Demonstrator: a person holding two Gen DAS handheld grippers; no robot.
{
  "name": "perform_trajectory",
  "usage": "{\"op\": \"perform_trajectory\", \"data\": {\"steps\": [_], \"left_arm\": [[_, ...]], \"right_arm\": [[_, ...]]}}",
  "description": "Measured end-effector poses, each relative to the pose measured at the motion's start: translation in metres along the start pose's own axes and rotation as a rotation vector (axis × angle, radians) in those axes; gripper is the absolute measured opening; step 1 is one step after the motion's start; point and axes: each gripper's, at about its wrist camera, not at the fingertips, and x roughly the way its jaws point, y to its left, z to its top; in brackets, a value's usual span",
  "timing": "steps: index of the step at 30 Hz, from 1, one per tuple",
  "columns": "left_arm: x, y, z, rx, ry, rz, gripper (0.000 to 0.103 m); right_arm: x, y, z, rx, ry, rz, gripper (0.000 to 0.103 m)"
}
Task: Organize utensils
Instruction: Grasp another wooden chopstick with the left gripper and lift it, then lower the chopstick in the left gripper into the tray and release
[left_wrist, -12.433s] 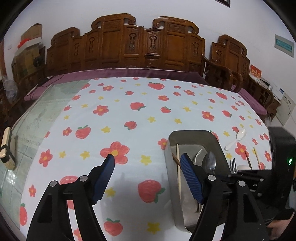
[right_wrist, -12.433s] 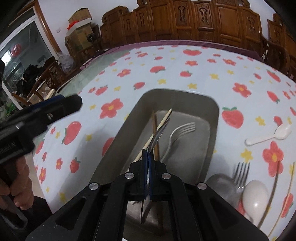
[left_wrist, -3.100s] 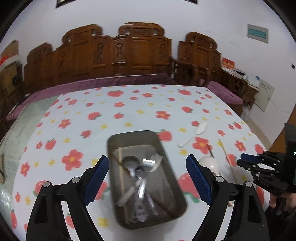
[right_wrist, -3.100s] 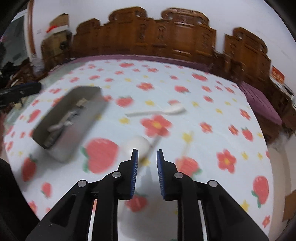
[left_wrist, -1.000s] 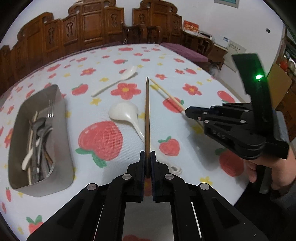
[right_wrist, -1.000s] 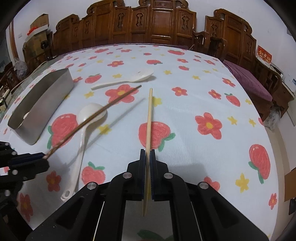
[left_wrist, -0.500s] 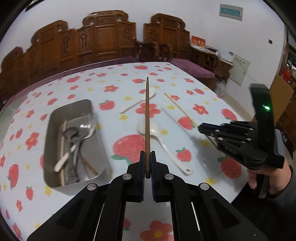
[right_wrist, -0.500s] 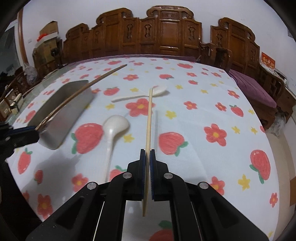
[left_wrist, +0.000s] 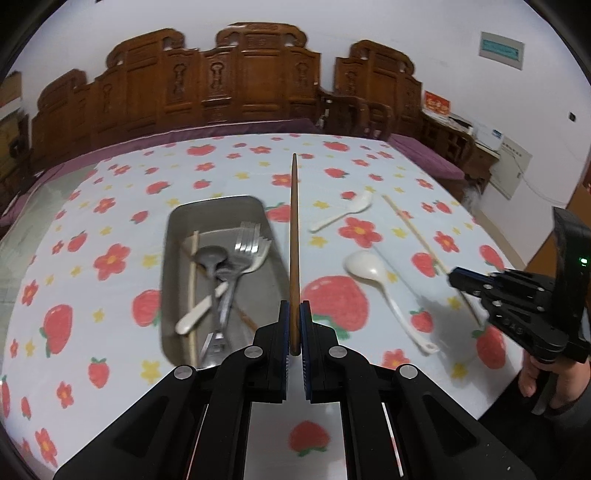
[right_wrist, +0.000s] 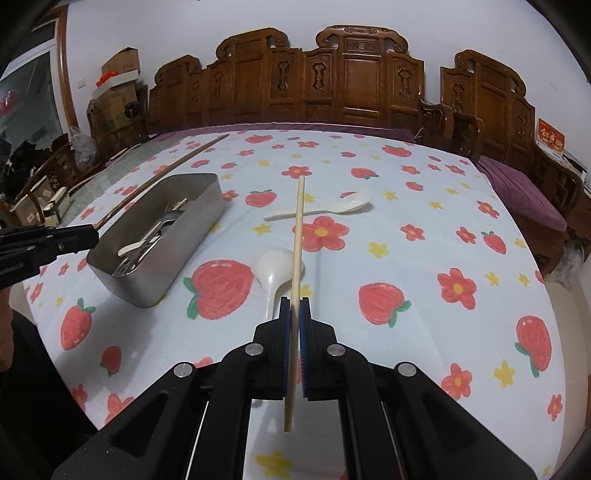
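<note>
My left gripper (left_wrist: 294, 314) is shut on a dark brown chopstick (left_wrist: 294, 236) that points forward, held in the air beside the right wall of the metal tray (left_wrist: 216, 204). The tray holds forks, spoons and chopsticks. My right gripper (right_wrist: 294, 310) is shut on a light wooden chopstick (right_wrist: 298, 236) held above the table. It also shows in the left wrist view (left_wrist: 458, 277) at the right. The tray (right_wrist: 177, 254) and the dark chopstick (right_wrist: 166, 173) show in the right wrist view at the left.
A large white spoon (left_wrist: 373, 273) and a small white spoon (left_wrist: 347, 212) lie on the strawberry-print tablecloth (left_wrist: 110, 373), right of the tray. Carved wooden chairs (right_wrist: 332, 88) line the far edge of the table. A person's hand (left_wrist: 546, 376) holds the right gripper.
My left gripper has swung left with the dark chopstick, so the tray now lies closer to centre under it. My right gripper has lifted slightly with the light chopstick.
</note>
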Motion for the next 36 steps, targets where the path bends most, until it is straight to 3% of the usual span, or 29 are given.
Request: {"op": "perform_trajectory", "data": {"steps": [17,31,34,36], "left_arm": [[0.027,0.049,-0.013,-0.078,0.129,0.113,0.005],[0.034,0.066,-0.01,-0.13,0.128,0.123,0.005],[0.028,0.07,-0.008,-0.141,0.107,0.125,0.012],[0.022,0.074,-0.005,-0.146,0.085,0.129,0.023]], "right_arm": [[0.007,0.004,-0.002,-0.018,0.019,0.002,0.006],[0.003,0.015,-0.002,-0.022,0.004,0.045,0.006],[0.0,0.023,0.0,-0.033,0.0,0.062,0.006],[0.0,0.029,0.004,-0.053,0.001,0.067,0.006]]}}
